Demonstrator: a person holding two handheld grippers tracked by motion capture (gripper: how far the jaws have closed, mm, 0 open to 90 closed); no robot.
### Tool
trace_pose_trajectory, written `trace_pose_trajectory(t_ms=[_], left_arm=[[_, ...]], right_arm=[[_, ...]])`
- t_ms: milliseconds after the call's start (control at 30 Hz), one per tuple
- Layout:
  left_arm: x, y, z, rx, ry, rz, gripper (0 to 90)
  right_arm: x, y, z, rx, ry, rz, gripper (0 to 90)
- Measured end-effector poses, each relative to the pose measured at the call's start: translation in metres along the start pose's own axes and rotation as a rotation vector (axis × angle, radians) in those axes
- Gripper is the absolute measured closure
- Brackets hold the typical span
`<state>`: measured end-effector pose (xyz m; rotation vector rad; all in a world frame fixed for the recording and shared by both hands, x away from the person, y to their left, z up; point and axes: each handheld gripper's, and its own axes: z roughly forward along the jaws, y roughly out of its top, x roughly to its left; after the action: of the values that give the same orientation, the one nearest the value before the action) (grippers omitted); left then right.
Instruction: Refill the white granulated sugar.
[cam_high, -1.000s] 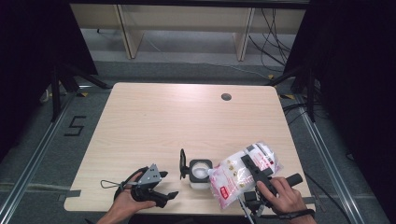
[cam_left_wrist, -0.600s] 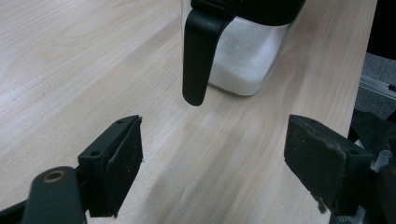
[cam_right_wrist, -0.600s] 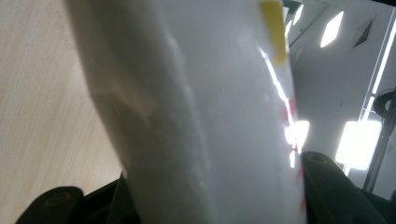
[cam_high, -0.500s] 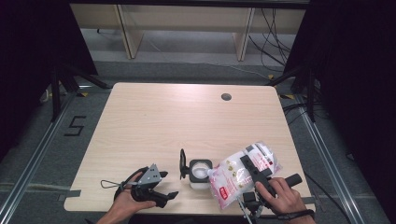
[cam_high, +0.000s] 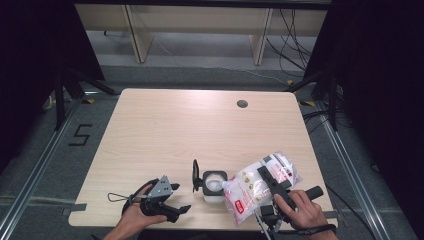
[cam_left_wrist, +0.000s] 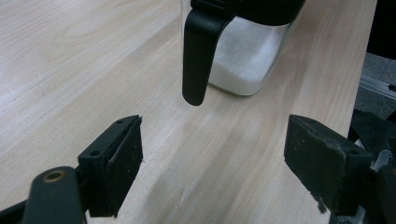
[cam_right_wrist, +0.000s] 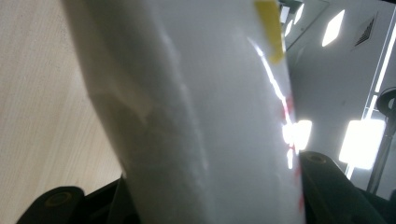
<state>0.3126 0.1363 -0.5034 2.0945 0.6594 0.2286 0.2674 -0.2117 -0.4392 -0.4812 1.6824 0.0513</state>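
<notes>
A clear plastic bag of white grains with red print (cam_high: 257, 184) is tilted over a square clear jar (cam_high: 214, 186) near the table's front edge, its lower corner at the jar's mouth. My right gripper (cam_high: 270, 186) is shut on the bag, whose white bulk (cam_right_wrist: 205, 121) fills the space between the jaws in the right gripper view. The jar (cam_left_wrist: 243, 51) holds white grains, and its black hinged lid (cam_high: 195, 175) stands open on its left. My left gripper (cam_high: 181, 199) rests open on the table left of the jar, with the lid's black clasp (cam_left_wrist: 198, 56) ahead of its jaws.
The light wooden table (cam_high: 200, 130) has a round cable hole (cam_high: 242, 104) at the back right. The jar and bag sit close to the front edge. Metal floor rails and dark stands flank the table.
</notes>
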Motion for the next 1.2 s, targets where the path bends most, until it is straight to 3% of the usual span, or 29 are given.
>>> trace_pose_trajectory(t_ms=[133,200,233,267,400,433,500,533,567,600,633,667,733,800,833,933,1033,1100,1133,1167,1200], left_arm=[[-0.0003,0.0000,0.0001,-0.006,-0.003,-0.002,19.2],[0.0005,0.0001,0.0000,-0.001,0.001,0.008,19.2],[0.0003,-0.0001,-0.0001,-0.001,0.002,0.005,19.2],[-0.0004,-0.0001,0.0002,-0.007,-0.002,-0.002,19.2],[0.0007,0.0003,-0.0001,-0.005,-0.005,0.013,19.2],[-0.0009,-0.0001,-0.0002,-0.005,0.001,-0.007,19.2],[-0.0002,0.0001,0.0000,-0.006,-0.002,-0.001,19.1],[0.0008,0.0003,-0.0004,0.000,0.000,0.014,19.2],[0.0009,0.0004,-0.0001,-0.006,-0.006,0.018,19.2],[-0.0004,0.0001,-0.0002,-0.005,-0.001,-0.001,19.2],[0.0002,0.0003,-0.0001,-0.005,-0.005,0.006,19.2],[0.0018,0.0007,-0.0005,0.000,-0.003,0.030,19.2],[-0.0001,0.0000,0.0001,-0.008,-0.002,0.003,19.2],[0.0001,0.0001,0.0000,-0.006,-0.005,0.002,19.2],[0.0022,0.0008,-0.0006,0.000,-0.004,0.034,19.2],[-0.0007,0.0000,-0.0004,-0.005,0.000,-0.006,19.2],[-0.0006,0.0001,-0.0004,-0.004,0.000,-0.006,19.1],[-0.0007,0.0000,-0.0004,-0.004,0.000,-0.006,19.1],[-0.0001,0.0001,-0.0006,0.000,0.004,-0.001,19.2],[0.0002,0.0001,-0.0005,0.001,0.000,0.000,19.2],[-0.0006,0.0000,-0.0004,-0.005,0.001,-0.006,19.1]], right_arm=[[0.0021,-0.0011,0.0001,-0.004,0.001,0.030,59.7],[-0.0021,-0.0008,0.0016,-0.029,-0.014,-0.013,59.8],[-0.0026,-0.0005,0.0011,-0.024,-0.006,-0.012,59.9],[-0.0009,-0.0004,-0.0007,-0.004,0.004,0.011,59.9],[-0.0006,-0.0005,-0.0007,-0.010,-0.002,0.022,60.1],[-0.0016,-0.0009,-0.0003,-0.018,-0.007,0.006,60.2],[-0.0039,-0.0020,0.0013,-0.043,-0.021,-0.013,60.3],[-0.0025,-0.0012,0.0012,-0.042,-0.024,0.016,60.4],[-0.0024,-0.0013,0.0012,-0.041,-0.026,0.014,60.4],[-0.0041,-0.0023,0.0012,-0.045,-0.018,-0.020,60.4],[-0.0026,-0.0025,-0.0006,-0.017,0.005,0.008,60.5],[0.0018,-0.0027,-0.0015,-0.001,0.005,0.069,60.5],[0.0001,-0.0029,-0.0009,-0.007,0.005,0.047,60.5],[0.0020,-0.0026,-0.0009,-0.009,0.001,0.073,60.6],[-0.0003,-0.0029,-0.0009,-0.010,0.001,0.042,60.6],[0.0013,-0.0028,-0.0014,-0.002,0.009,0.057,60.6],[0.0006,-0.0027,-0.0001,-0.020,-0.011,0.061,60.6],[-0.0027,-0.0034,0.0005,-0.039,-0.026,0.017,60.7],[-0.0030,-0.0038,0.0006,-0.037,-0.029,0.020,60.7],[-0.0043,-0.0048,0.0010,-0.041,-0.024,-0.006,60.7],[-0.0038,-0.0053,-0.0002,-0.018,-0.002,0.001,60.7]])
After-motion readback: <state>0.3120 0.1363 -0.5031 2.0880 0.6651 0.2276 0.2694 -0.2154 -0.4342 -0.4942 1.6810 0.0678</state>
